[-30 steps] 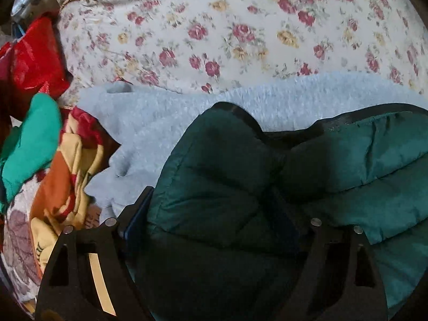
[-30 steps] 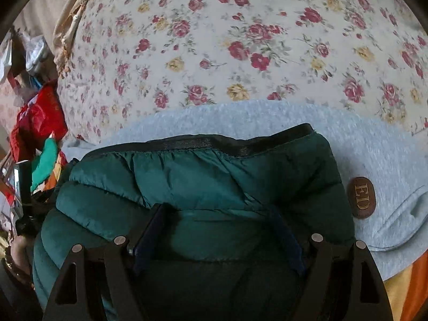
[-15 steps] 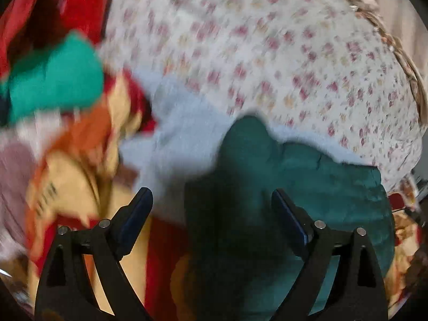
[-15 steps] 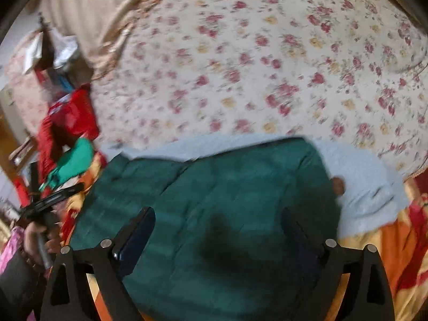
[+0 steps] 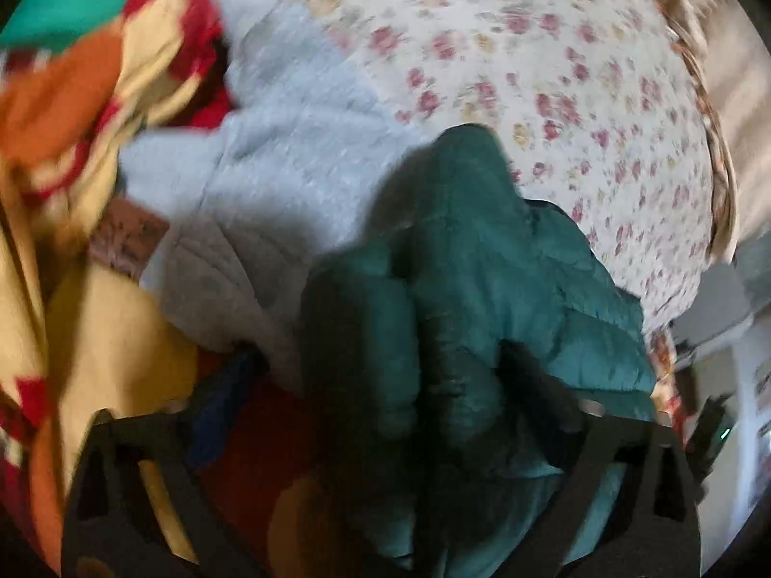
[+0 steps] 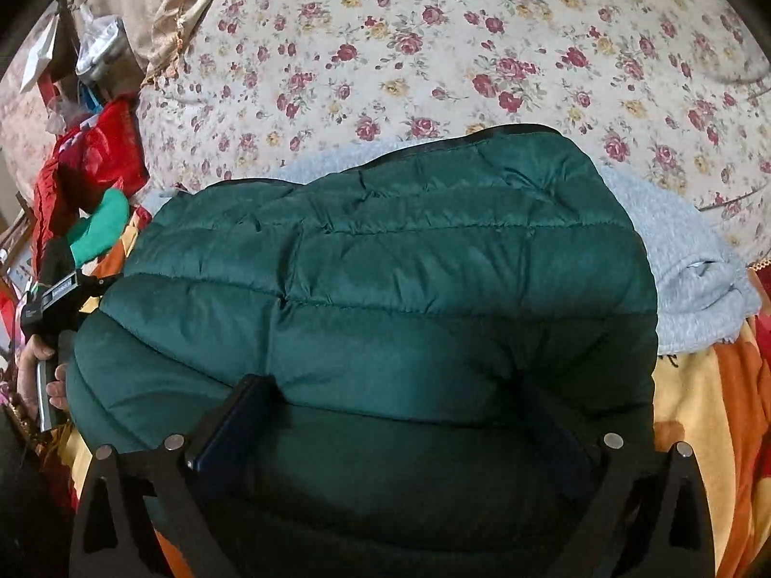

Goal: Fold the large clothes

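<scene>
Lying on a pale grey fleece garment (image 6: 694, 260) across the floral-print bed (image 6: 433, 38), the dark green quilted puffer jacket (image 6: 385, 289) is running its long axis left to right. The right gripper (image 6: 390, 438) is sitting spread wide at its near edge, grasping nothing. The left gripper (image 5: 380, 409), blurred but also spread, is straddling the jacket's bunched left end (image 5: 462, 318), arguably nearer the next fold.
</scene>
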`<state>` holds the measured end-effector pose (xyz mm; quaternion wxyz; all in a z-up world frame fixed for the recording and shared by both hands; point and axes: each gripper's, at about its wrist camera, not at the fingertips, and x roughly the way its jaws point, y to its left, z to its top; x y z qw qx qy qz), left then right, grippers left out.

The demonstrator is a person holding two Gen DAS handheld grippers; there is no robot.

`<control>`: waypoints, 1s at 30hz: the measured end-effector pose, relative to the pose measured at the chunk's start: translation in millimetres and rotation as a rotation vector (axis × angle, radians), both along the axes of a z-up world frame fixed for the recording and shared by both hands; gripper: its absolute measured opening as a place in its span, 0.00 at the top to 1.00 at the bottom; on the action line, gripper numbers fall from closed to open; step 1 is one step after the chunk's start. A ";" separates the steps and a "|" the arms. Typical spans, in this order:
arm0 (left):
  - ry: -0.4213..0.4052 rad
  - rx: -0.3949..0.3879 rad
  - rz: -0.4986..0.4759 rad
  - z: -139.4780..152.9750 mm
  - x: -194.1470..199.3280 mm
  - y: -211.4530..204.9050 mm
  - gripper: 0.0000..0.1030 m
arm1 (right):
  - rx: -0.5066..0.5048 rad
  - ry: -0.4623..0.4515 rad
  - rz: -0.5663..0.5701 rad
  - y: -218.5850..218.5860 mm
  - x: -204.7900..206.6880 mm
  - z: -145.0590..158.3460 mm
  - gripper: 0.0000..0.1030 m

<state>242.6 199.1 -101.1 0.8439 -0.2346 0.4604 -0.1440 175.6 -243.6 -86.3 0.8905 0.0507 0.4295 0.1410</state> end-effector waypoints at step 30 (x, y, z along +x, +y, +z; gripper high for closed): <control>-0.038 0.133 0.027 7.3 -12.9 -11.0 0.46 | 0.537 0.105 -0.001 -135.8 40.2 -45.9 0.32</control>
